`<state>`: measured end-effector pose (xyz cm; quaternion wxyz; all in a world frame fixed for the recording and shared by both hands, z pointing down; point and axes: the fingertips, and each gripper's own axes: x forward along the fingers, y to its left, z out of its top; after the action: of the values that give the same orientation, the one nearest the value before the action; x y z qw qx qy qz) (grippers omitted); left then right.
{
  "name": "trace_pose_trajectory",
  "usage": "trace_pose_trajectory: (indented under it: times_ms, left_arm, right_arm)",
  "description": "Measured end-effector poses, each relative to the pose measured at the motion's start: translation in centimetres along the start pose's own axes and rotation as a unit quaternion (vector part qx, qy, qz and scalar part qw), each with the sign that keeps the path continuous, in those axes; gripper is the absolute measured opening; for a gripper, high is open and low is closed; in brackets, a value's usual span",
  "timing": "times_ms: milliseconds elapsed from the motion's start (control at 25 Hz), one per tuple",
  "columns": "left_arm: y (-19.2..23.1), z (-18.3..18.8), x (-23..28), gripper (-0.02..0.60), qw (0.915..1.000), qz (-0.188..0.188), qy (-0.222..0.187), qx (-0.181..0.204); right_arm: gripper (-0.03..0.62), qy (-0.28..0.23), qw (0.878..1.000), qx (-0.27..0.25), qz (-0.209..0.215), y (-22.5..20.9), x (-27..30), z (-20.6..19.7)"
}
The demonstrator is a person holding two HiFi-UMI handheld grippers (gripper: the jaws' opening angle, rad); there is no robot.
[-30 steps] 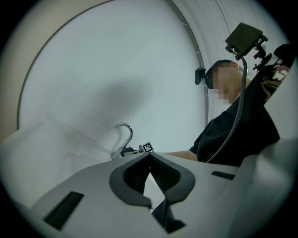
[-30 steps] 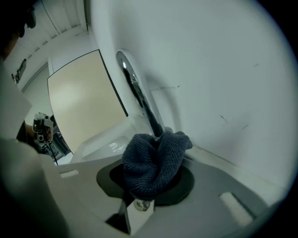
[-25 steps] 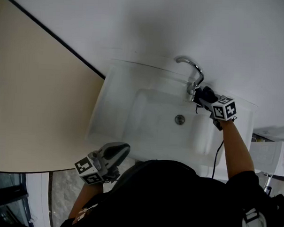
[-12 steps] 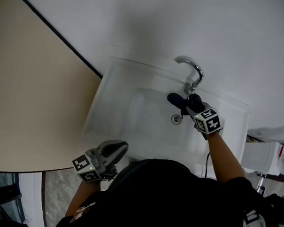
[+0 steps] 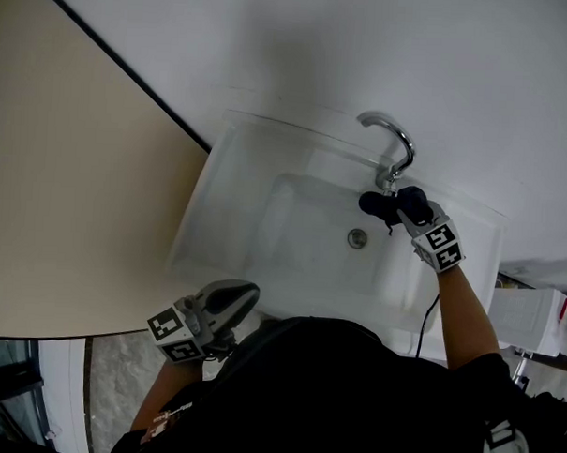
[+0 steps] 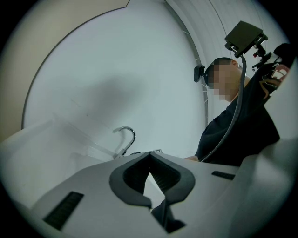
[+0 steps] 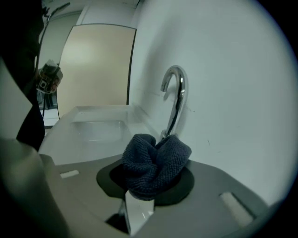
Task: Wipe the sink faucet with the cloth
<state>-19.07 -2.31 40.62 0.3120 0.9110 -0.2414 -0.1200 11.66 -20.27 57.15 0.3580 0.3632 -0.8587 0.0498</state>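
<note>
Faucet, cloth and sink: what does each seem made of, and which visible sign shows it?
Faucet: likely polished chromed metal, from bright mirror-like highlights.
Cloth: dark matte woven fabric, perhaps microfibre, from its looped texture and folds.
Sink: smooth white, probably ceramic or plastic; unclear which.

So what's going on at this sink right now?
A person is working with a gripper in each hand. The right gripper is shut on a dark blue cloth, bunched right at the base of the chrome faucet on the white sink. The left gripper is shut and empty, held by the sink's front edge.
</note>
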Motion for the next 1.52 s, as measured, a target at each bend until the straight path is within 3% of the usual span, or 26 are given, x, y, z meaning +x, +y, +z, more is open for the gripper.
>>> trace_pose_trajectory:
  times_ms: [80,160,200,280,320,360,440,520,600,680,720,800,840,920,1080,1200,1360,1520]
  left_arm:
    - [0.1,-0.1,0.0,0.001,1.0,0.001,-0.001,-0.003]
    - [0.4,-0.5,-0.1,0.001,1.0,0.004,0.003,-0.003]
    - [0.6,-0.7,-0.3,0.002,1.0,0.006,0.005,-0.001]
    - [0.8,-1.1,-0.7,0.0,0.9999,0.007,0.009,0.001]
    - [0.7,-1.0,-0.6,0.002,1.0,0.004,0.006,0.0]
    - [0.5,-0.9,-0.4,0.002,1.0,0.0,0.001,-0.003]
    - [0.4,-0.8,-0.1,0.001,1.0,-0.006,-0.004,-0.006]
    - [0.5,-0.9,0.0,0.002,0.9999,-0.008,-0.004,-0.004]
    - [0.9,-1.5,-0.5,0.002,1.0,-0.003,0.004,0.004]
    - [1.0,-1.7,-1.1,0.002,1.0,0.004,0.005,0.005]
    - [0.8,-1.4,-1.4,0.001,1.0,0.004,-0.001,0.0]
    - [0.6,-1.2,-1.8,0.001,0.9998,0.007,-0.012,-0.011]
    - [0.7,-1.3,-2.0,0.002,0.9998,0.009,-0.015,-0.014]
    - [1.0,-1.5,-2.3,0.0,0.9996,0.012,-0.021,-0.017]
    - [1.4,-1.2,-3.2,0.001,0.9991,0.017,-0.035,-0.015]
    - [1.8,-1.4,-4.1,0.001,0.999,0.025,-0.036,-0.01]
    - [2.6,-2.0,-5.2,0.0,0.9991,0.032,-0.029,-0.001]
    - [3.0,-1.6,-4.3,0.002,0.9993,0.021,-0.029,-0.011]
  right_arm:
    - [0.087,-0.027,0.999,0.018,0.026,-1.3,-0.2,0.4]
    - [0.087,-0.021,0.999,0.028,0.039,-1.7,-0.1,0.5]
    - [0.087,0.003,0.999,0.013,0.03,-1.5,0.0,0.4]
    - [0.089,0.089,0.991,-0.097,-0.007,-0.2,0.8,0.3]
    - [0.091,0.136,0.975,-0.177,-0.018,0.9,1.6,0.5]
    - [0.091,0.179,0.95,-0.256,-0.018,2.1,2.8,0.6]
    - [0.091,0.255,0.887,-0.386,-0.007,3.5,5.7,0.2]
    - [0.091,0.32,0.822,-0.471,-0.01,3.0,8.8,-0.2]
    - [0.091,0.375,0.765,-0.523,-0.02,1.7,11.1,-0.6]
    - [0.091,0.429,0.717,-0.549,-0.025,0.6,12.5,-1.1]
    - [0.091,0.455,0.699,-0.551,-0.024,0.3,12.8,-1.5]
    - [0.086,0.496,0.678,-0.543,-0.016,0.0,12.9,-2.3]
    - [0.078,0.509,0.673,-0.536,-0.009,0.0,12.8,-2.7]
    - [0.066,0.522,0.68,-0.515,0.005,0.2,12.4,-3.2]
    - [0.066,0.517,0.725,-0.454,0.04,2.1,10.3,-2.7]
    - [0.072,0.52,0.746,-0.411,0.068,3.0,8.0,-2.2]
    - [0.089,0.503,0.778,-0.369,0.071,2.2,5.9,-1.2]
    - [0.106,0.486,0.771,-0.406,0.065,3.2,8.6,-1.4]
